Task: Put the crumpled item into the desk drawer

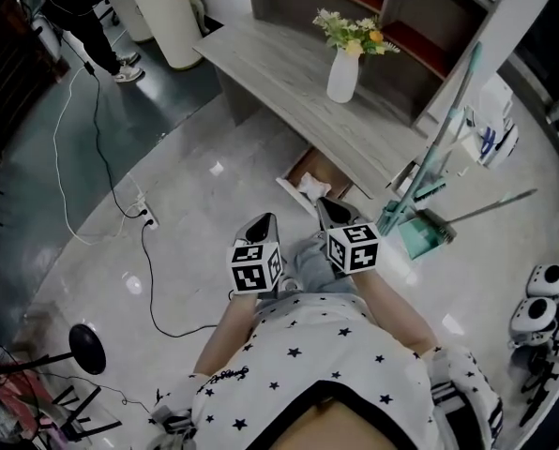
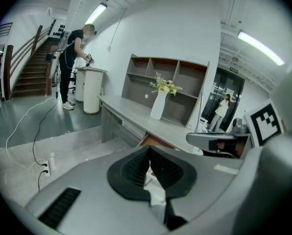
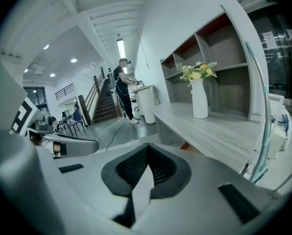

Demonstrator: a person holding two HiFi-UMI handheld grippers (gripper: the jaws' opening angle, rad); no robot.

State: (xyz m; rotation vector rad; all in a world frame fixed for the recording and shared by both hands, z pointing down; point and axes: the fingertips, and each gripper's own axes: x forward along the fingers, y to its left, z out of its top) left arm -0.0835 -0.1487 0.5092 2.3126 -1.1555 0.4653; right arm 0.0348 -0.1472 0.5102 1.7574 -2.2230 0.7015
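A white crumpled item (image 1: 312, 189) lies inside the open wooden drawer (image 1: 298, 172) under the grey desk (image 1: 289, 82). Both grippers hover above the floor just in front of the drawer. My left gripper (image 1: 261, 225) is shut, its pads meeting with nothing between them (image 2: 148, 152). My right gripper (image 1: 330, 211) is also shut and empty (image 3: 147, 149), its tip close to the drawer's near edge. The drawer's brown front (image 2: 155, 141) peeks over the left jaws, and a sliver of the drawer (image 3: 185, 146) shows in the right gripper view.
A white vase with flowers (image 1: 343, 68) stands on the desk. A teal broom and dustpan (image 1: 420, 223) lean at the desk's right end. A power strip and cable (image 1: 146, 218) lie on the floor at left. A person (image 2: 72, 62) stands by a white bin (image 1: 167, 12).
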